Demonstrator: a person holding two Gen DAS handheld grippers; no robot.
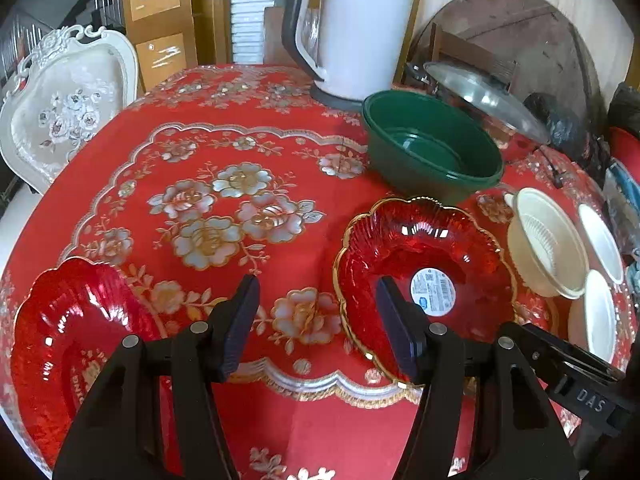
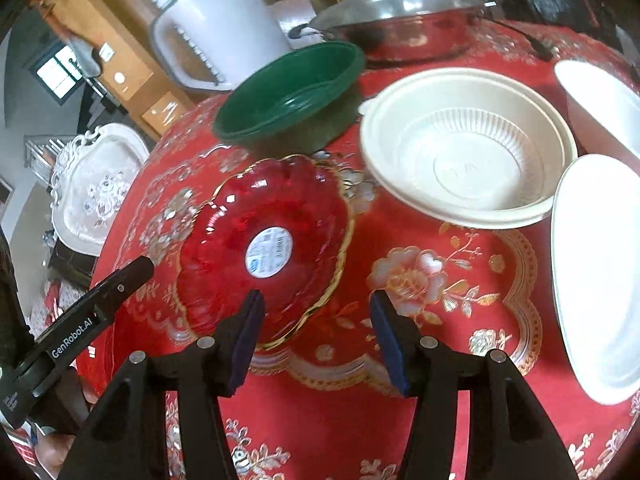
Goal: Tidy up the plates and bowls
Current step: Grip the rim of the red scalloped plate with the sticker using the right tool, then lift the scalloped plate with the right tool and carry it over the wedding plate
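A red glass plate with a gold rim and a white sticker (image 1: 420, 264) lies on the red flowered table, also in the right wrist view (image 2: 264, 240). A second red glass plate (image 1: 68, 332) lies at the left. A green bowl (image 1: 432, 144) (image 2: 292, 88) stands behind. A cream ribbed bowl (image 1: 548, 240) (image 2: 468, 148) and white plates (image 1: 596, 316) (image 2: 600, 276) lie to the right. My left gripper (image 1: 316, 320) is open and empty over the cloth between the red plates. My right gripper (image 2: 316, 332) is open and empty just right of the stickered plate's near rim.
A white electric kettle (image 1: 352, 28) (image 2: 216, 28) and a lidded steel pan (image 2: 400, 20) (image 1: 484, 96) stand at the back of the table. A white ornate chair (image 1: 64, 108) stands beyond the far left edge. Another white dish (image 2: 604, 108) sits at the far right.
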